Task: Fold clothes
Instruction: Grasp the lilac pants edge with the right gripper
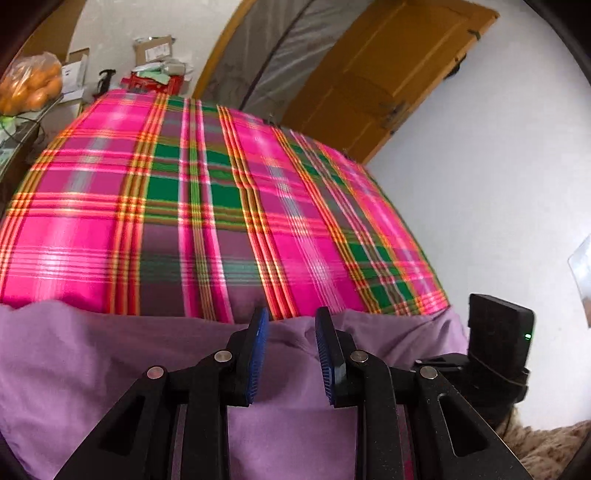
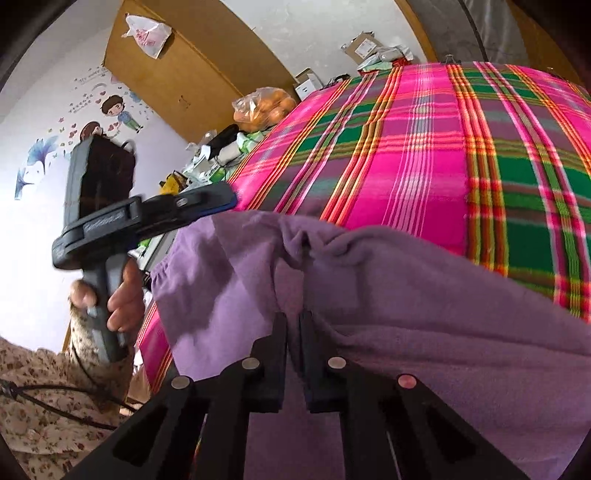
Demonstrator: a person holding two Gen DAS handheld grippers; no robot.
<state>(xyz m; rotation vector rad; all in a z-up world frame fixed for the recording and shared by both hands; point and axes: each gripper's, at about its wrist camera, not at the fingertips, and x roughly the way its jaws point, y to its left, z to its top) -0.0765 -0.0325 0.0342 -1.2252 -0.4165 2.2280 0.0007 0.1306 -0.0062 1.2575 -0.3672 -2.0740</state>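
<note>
One purple garment (image 2: 388, 295) lies bunched along the near edge of a bed covered with one pink, green and orange plaid blanket (image 1: 207, 192). The cloth runs across the whole near edge, and in the right wrist view it rises in a puckered ridge near the middle.

The right gripper (image 2: 293, 325) has its jaws drawn nearly together, and a fold of the purple garment is pinched between them. No earlier picture is at hand to compare.

The left gripper (image 1: 291, 325) hangs over the garment near the bed's near right corner. Its two blue ribbed pads (image 1: 258, 354) stand apart with purple cloth visible in the gap; whether they press on the cloth or merely stand over it I cannot tell. In the right wrist view the same gripper appears from the side at the garment's far end, carried by one hand (image 2: 122, 295) in a floral sleeve (image 2: 48, 417), with a dark phone-like device (image 2: 99, 177) clamped on top. Raised lettering on the clamp is too blurred to read.

Beyond the bed's far left corner sit one clear bag of oranges (image 1: 31, 85) and a few cardboard boxes (image 1: 155, 48) with white shipping labels, their print too small to read. One white plastic bag with pink printing (image 2: 147, 31) hangs on a wooden wardrobe (image 2: 177, 74); its characters are illegible. The wall carries cartoon stickers: two figures (image 2: 110, 118) among small hearts and a line of tiny unreadable script.
</note>
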